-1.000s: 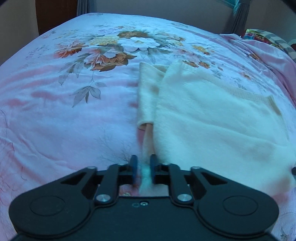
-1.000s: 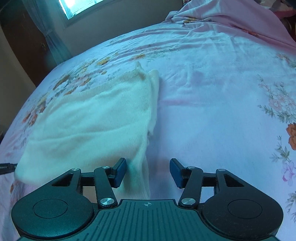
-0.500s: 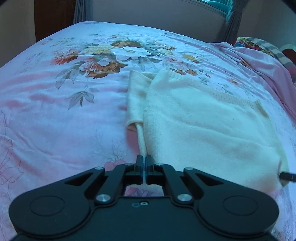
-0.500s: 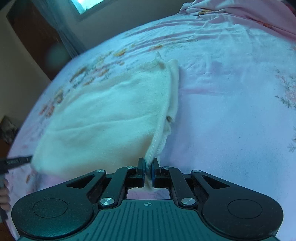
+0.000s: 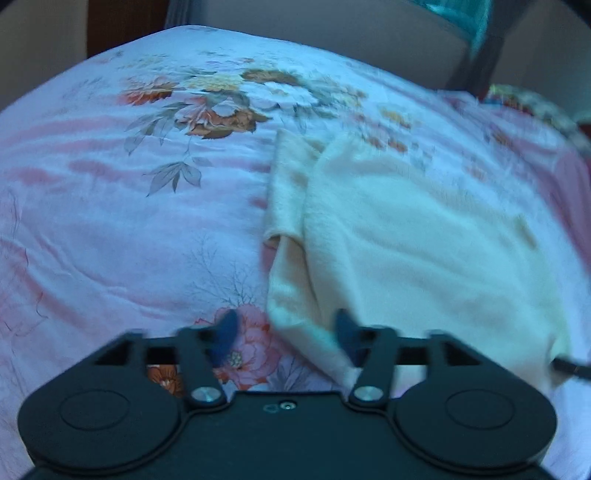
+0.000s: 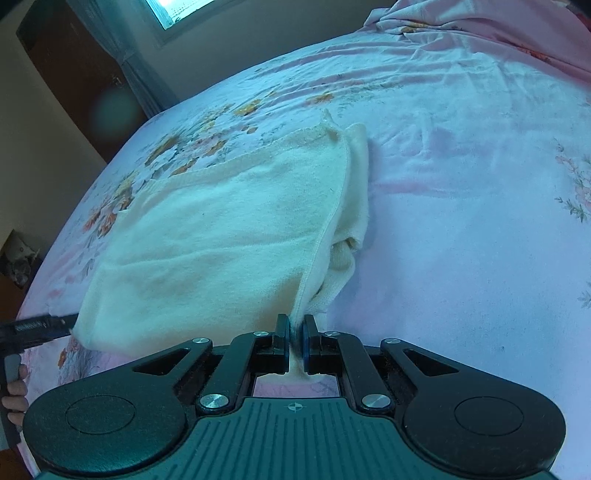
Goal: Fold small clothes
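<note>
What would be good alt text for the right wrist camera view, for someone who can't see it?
The right gripper is shut on the near corner of a cream knit garment that lies on a pink floral bedsheet. The other gripper's black tip reaches the garment's left corner, with a window beyond the bed.

A bed (image 6: 461,229) carries everything, spread with a pink sheet printed with flowers. A cream garment (image 6: 221,236), folded over itself, lies flat on the sheet toward the near edge. At the far right corner a pink cloth (image 6: 498,22) lies bunched, with what may be a patterned pillow (image 5: 532,105) beside it, too blurred to be sure.
</note>
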`<state>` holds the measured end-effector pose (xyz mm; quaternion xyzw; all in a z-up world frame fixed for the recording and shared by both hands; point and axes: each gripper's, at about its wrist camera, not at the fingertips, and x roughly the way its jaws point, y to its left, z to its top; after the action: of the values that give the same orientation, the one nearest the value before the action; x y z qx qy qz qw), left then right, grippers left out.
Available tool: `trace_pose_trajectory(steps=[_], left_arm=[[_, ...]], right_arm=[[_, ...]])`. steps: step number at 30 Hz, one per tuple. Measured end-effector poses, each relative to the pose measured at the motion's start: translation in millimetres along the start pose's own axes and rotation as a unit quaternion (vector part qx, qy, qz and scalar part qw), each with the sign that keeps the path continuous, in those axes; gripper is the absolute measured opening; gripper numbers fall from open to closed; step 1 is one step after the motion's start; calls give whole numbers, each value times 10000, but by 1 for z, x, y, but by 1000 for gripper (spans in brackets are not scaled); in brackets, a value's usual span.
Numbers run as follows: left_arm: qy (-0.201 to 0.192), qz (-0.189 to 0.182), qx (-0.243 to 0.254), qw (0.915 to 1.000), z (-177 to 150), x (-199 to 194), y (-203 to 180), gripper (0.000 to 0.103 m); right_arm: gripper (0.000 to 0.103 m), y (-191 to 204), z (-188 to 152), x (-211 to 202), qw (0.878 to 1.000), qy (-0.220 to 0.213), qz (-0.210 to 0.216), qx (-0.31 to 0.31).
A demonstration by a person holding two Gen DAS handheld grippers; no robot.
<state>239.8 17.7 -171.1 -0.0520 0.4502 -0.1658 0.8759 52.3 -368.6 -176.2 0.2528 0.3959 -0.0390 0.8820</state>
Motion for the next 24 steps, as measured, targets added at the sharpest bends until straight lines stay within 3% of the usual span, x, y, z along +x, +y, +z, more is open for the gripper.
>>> trace_pose_trajectory(steps=[1,4,6,7,8,13,16,22,24], left_arm=[[-89,-54,-129,9999,1,-4,3,78],[-269,-263,-268,9989,2,-15,9,75],[-186,-413,-123,9989,4,-14,6,56],[-27,-467,0,9989,5,-8,3,37],[95,-487,69,9987,5,-3,1,31],[321,-342,173,9988,1,16,-4,28],[330,-341,280,9985,0,16,-7,6],[-126,-270,382,9988,-9,-7,-15,4],[-318,-327,275,9986,-14,-22,-11,4]], right_arm=[[6,0,0,0,10000,-5,4,10],[6,-2,0,0,10000,-5,2,40],[6,-1,0,0,10000,-14,-5,44],[6,-1,0,0,10000,-17,-6,41],[6,0,0,1,10000,-18,-10,36],[6,-3,-1,0,9999,-26,2,104],[6,-1,0,1,10000,-15,-10,68],[6,9,0,4,9998,-18,-101,-161],[5,10,2,-4,9998,-86,118,-125]])
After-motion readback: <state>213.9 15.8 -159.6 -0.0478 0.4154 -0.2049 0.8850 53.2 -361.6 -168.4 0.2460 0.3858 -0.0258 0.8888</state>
